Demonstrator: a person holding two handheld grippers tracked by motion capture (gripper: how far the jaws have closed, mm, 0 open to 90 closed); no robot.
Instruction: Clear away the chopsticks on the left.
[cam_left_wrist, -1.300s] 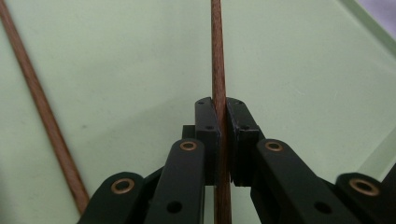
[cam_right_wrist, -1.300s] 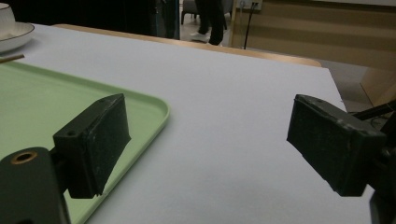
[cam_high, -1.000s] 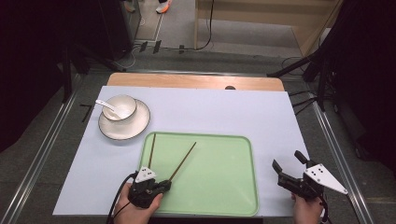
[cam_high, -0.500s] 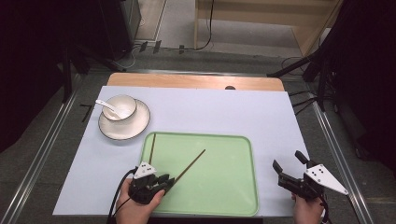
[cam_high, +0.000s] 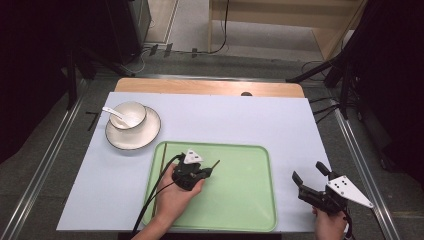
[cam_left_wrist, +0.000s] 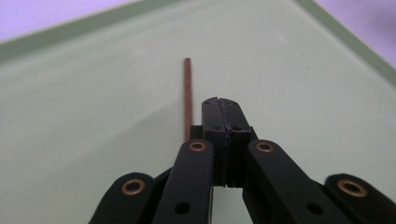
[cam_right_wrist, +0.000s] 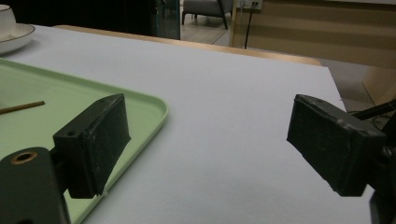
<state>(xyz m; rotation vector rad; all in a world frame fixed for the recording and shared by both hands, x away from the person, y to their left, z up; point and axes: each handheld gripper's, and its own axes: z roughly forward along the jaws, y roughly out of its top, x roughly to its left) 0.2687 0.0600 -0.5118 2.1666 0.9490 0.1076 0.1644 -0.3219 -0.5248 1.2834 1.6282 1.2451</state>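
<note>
- The table, covered with a pale lilac sheet (cam_high: 240, 125), carries everything; its wooden far edge shows beyond the sheet.
- A light green tray (cam_high: 240, 200) with a raised rim and rounded corners lies at the near middle of the sheet.
- A white bowl (cam_high: 129, 115) with a white spoon (cam_high: 114, 113) in it stands on a white saucer (cam_high: 145, 137), just beyond the tray's far left corner.
- The right gripper (cam_high: 312, 180) hovers over the sheet to the right of the tray, its jaws spread wide with nothing between them.
- The left gripper (cam_high: 209, 172) is over the left half of the tray, jaws pressed together; they have just been closing.
- A thin, reddish-brown chopstick (cam_left_wrist: 187, 95), straight with a blunt tip, pokes forward just beside the closed pads; it seems pinched at their edge, though the contact is hidden.
- A second chopstick (cam_high: 158, 185) lies along the tray's left rim.
</note>
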